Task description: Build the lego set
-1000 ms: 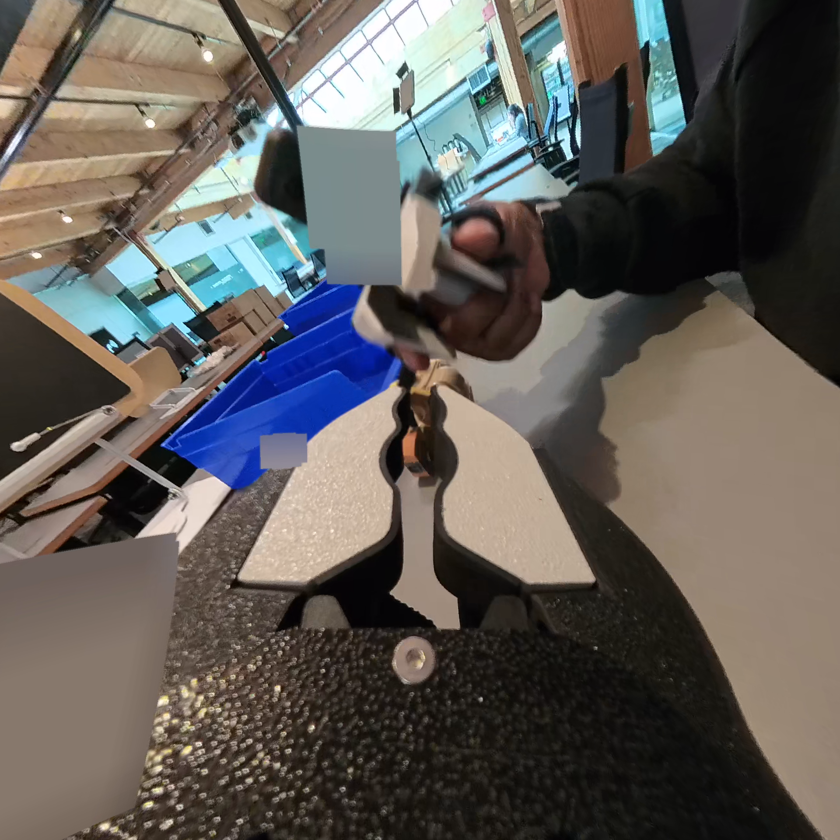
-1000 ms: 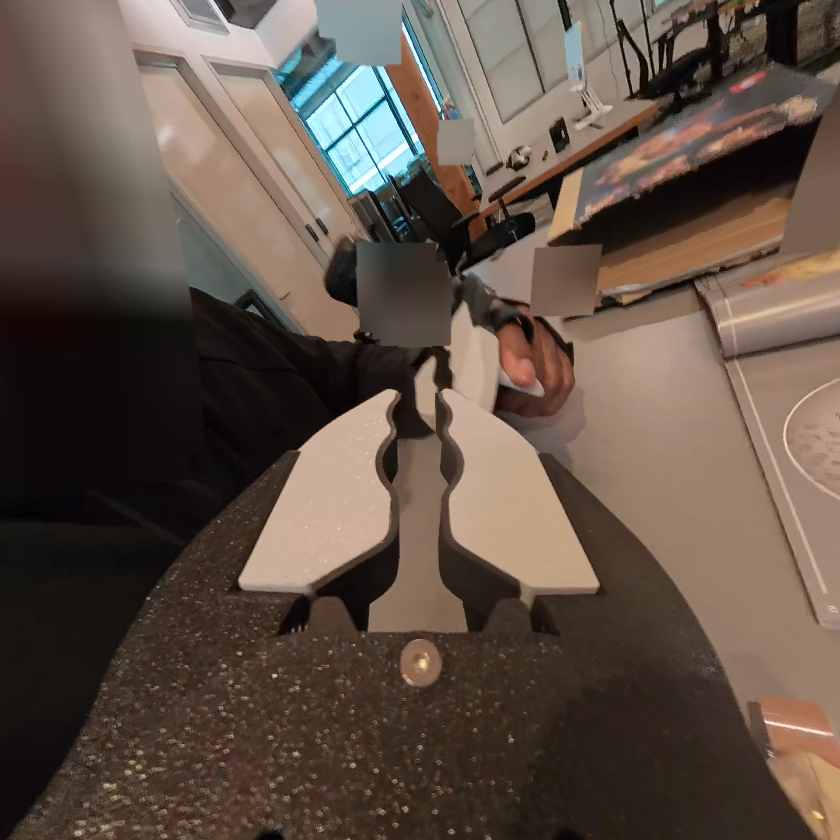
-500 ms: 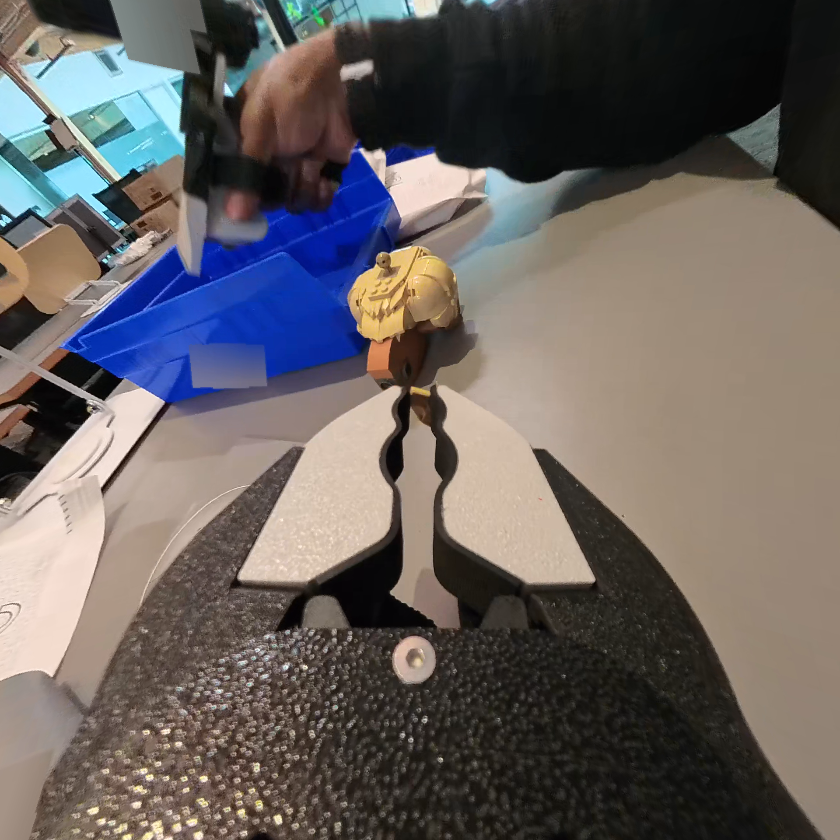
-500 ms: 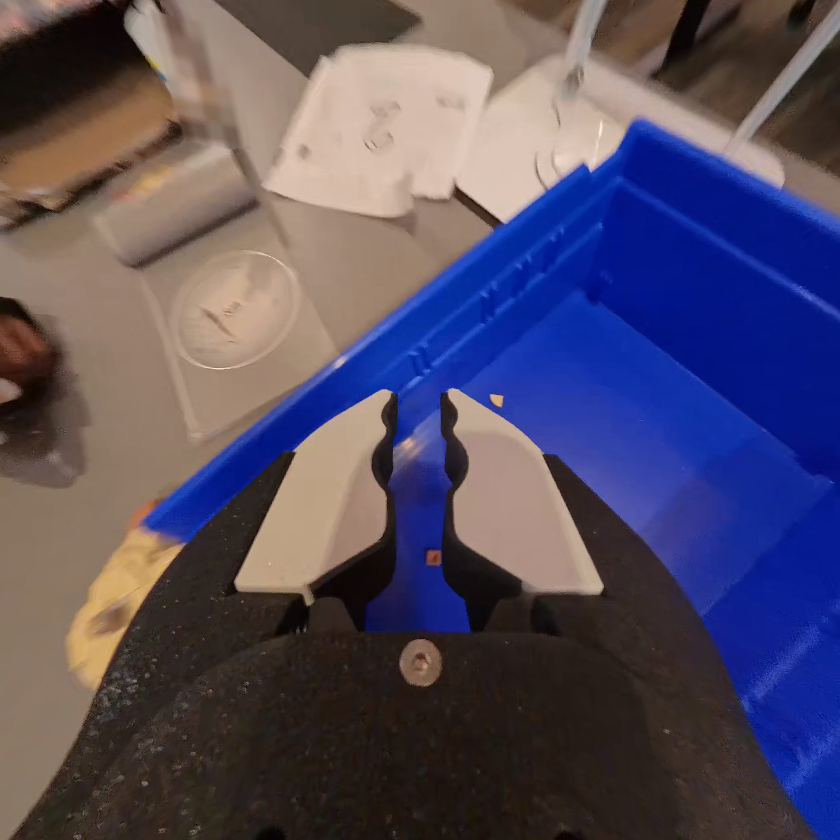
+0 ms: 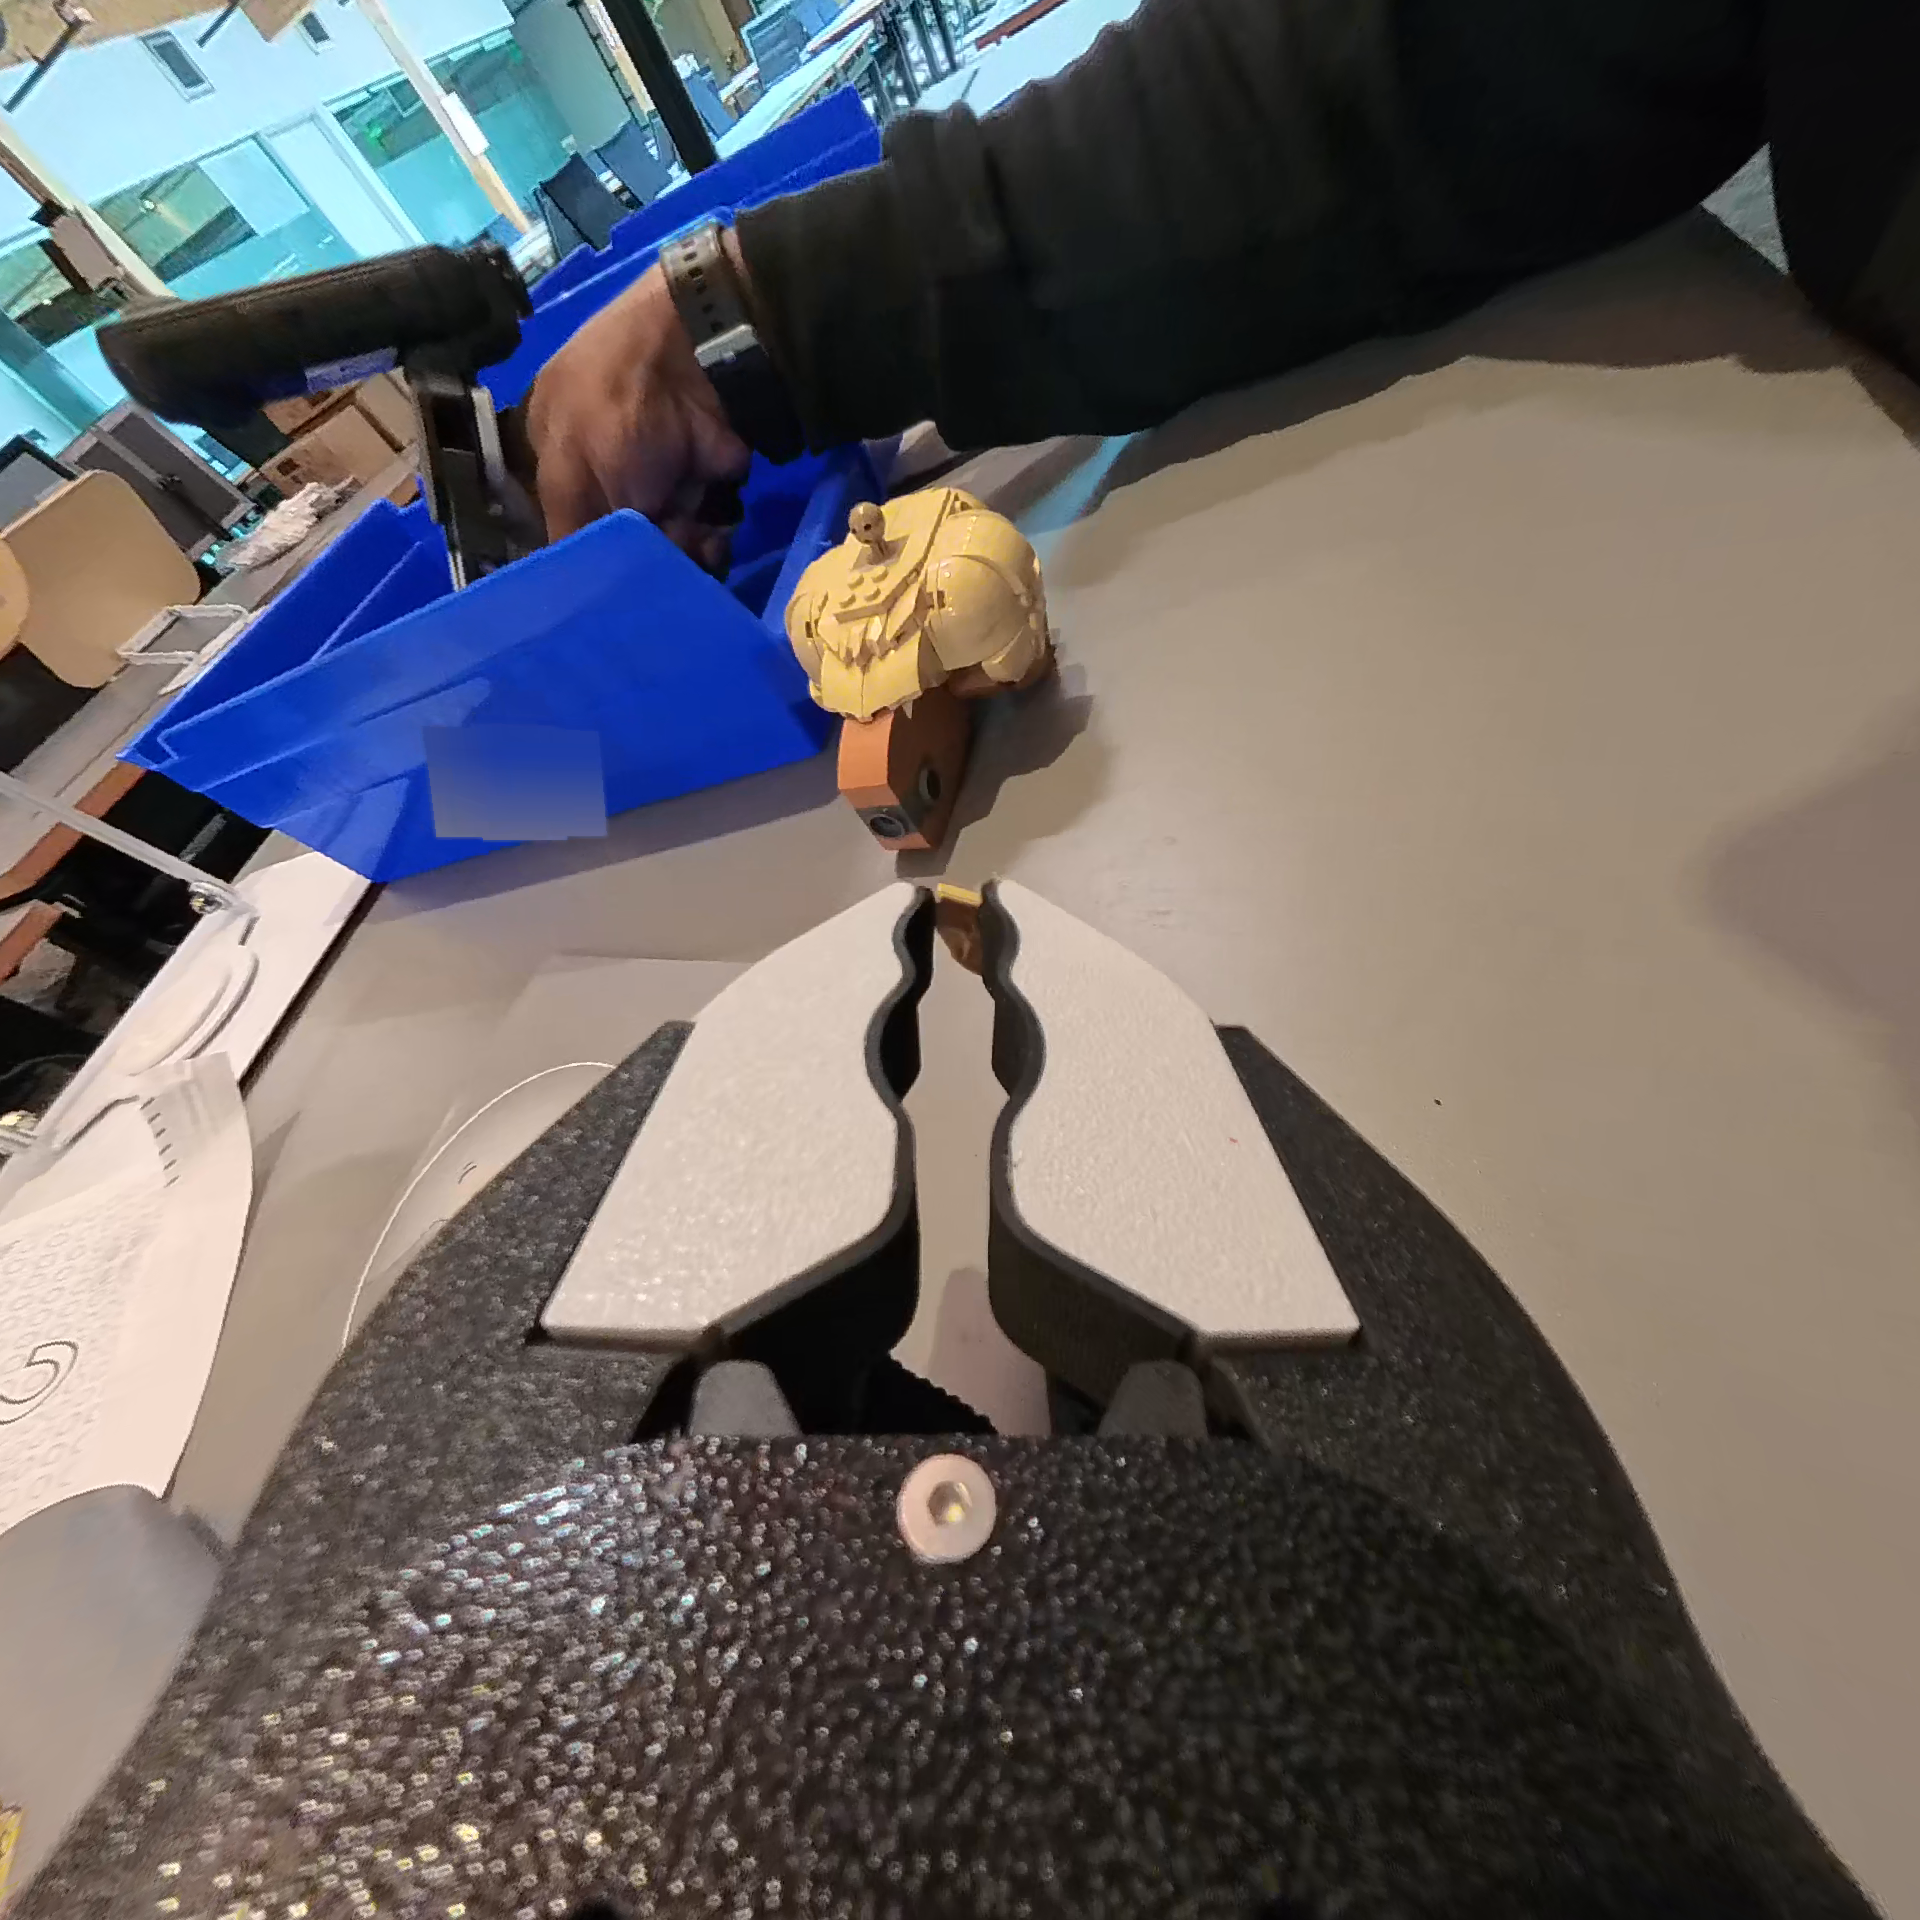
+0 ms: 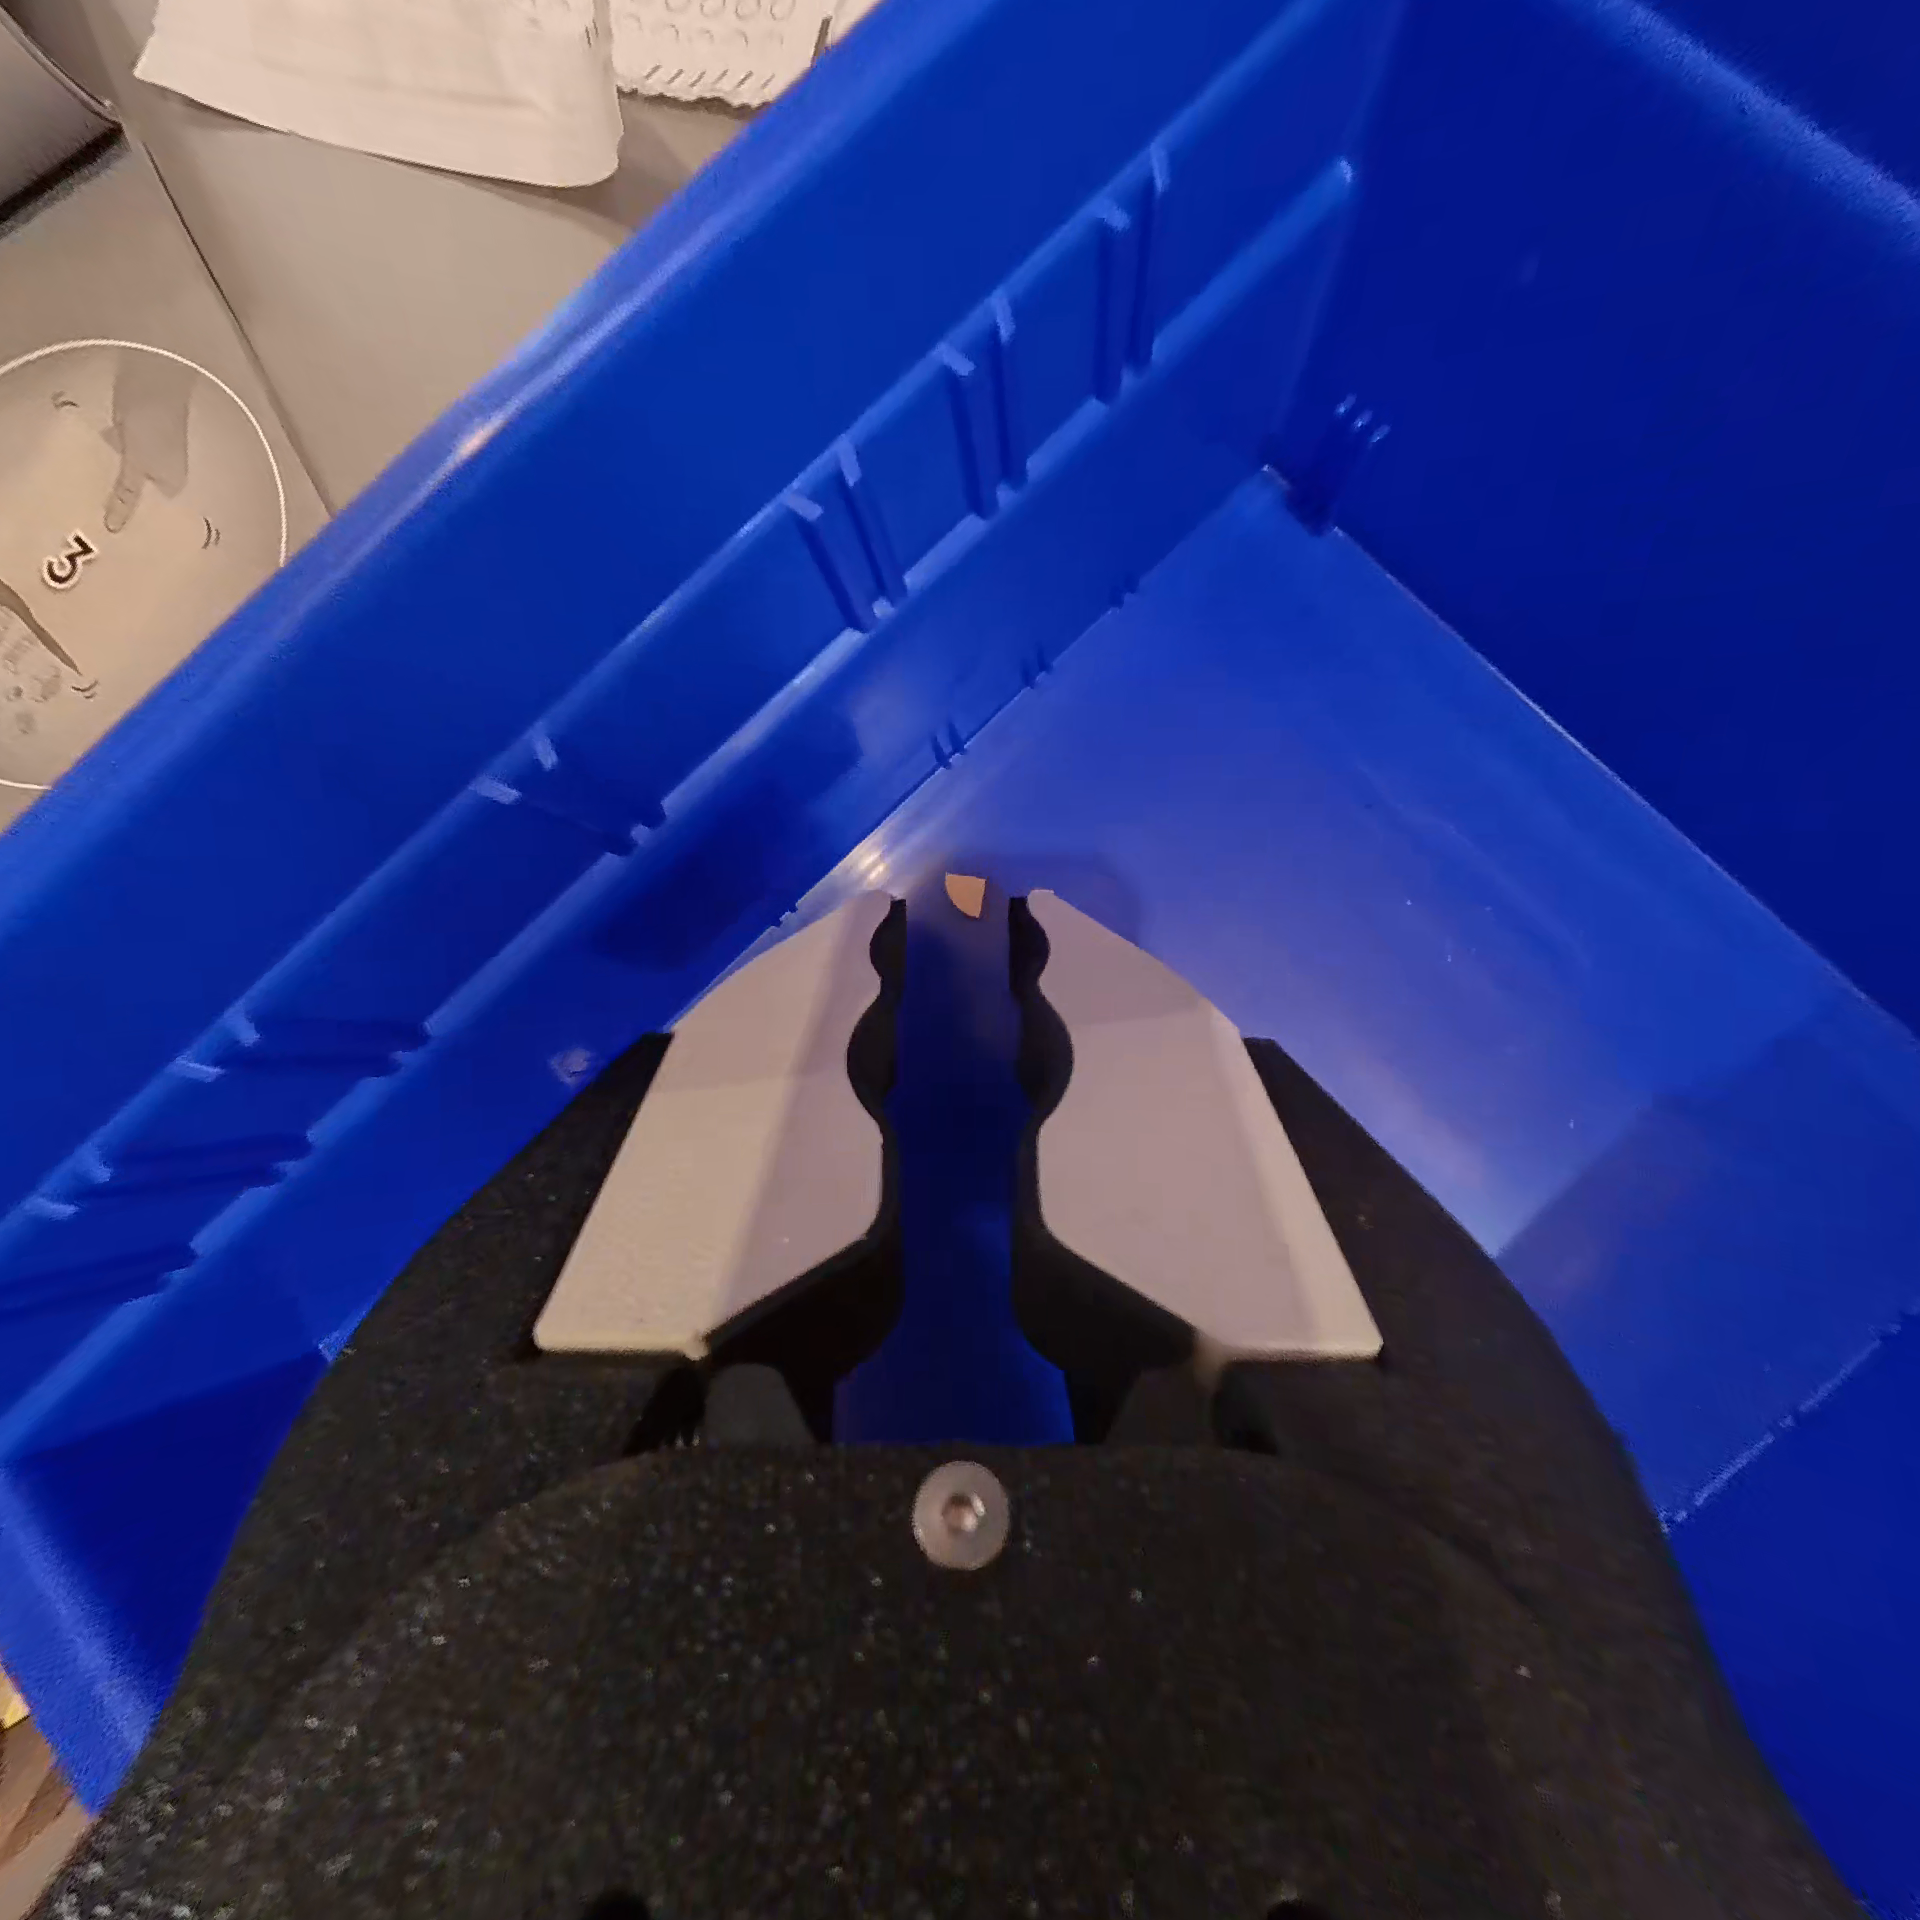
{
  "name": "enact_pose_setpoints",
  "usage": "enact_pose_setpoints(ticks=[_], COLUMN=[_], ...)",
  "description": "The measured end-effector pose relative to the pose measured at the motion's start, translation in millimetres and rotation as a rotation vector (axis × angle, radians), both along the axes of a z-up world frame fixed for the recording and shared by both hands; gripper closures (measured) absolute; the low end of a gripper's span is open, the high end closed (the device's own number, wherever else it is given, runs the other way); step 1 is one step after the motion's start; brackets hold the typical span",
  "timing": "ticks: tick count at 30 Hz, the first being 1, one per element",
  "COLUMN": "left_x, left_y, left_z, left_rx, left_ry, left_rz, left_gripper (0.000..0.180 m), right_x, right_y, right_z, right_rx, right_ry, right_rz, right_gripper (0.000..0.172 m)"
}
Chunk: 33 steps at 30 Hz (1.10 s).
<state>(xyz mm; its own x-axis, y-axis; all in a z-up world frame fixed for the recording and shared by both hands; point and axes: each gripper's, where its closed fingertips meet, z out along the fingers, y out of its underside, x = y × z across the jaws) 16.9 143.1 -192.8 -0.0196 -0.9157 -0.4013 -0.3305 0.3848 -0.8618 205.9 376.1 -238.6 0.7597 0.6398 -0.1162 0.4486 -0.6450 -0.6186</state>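
My left fingers (image 5: 958, 902) clamp a small, light, rigid brown-and-yellow brick piece (image 5: 961, 928); my right fingers (image 6: 961, 900) stand apart above a tiny tan chip (image 6: 966, 894) in the blue bin (image 6: 1558, 416).

Both grippers are built alike — a coarse black speckled body, rounded like a shield, with a single silver screw (image 5: 945, 1507) set in the middle near its front edge. From each body run two pale grey fingers (image 5: 769, 1143) with wavy black inner edges that narrow to the tips. The person wears a black long sleeve (image 5: 1195, 239) and a dark grey wristband (image 5: 712, 286) — ridged, with a buckle.
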Motion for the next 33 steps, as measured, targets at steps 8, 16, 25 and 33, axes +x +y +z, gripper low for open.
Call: enact_pose_setpoints(ticks=[8, 16, 25, 33], left_x=[-1, -2, -6, -3], left_y=[1, 6, 6, 3], left_z=[0, 2, 1, -1], left_rx=[-0.001, 0.000, 0.004, 0.016], left_ry=[-0.001, -0.011, -0.008, 0.008], left_rz=[0.008, 0.026, 0.033, 0.029], left_gripper=[0.172, 0.172, 0.172, 0.172], right_x=[0, 1, 4, 3], right_y=[3, 1, -8, 9], right_z=[-11, 2, 26, 1], right_rx=[0.015, 0.040, 0.101, 0.054], right_ry=[-0.080, -0.022, -0.001, -0.023], right_rz=[0.006, 0.000, 0.014, -0.023], right_gripper=[0.165, 0.172, 0.170, 0.158])
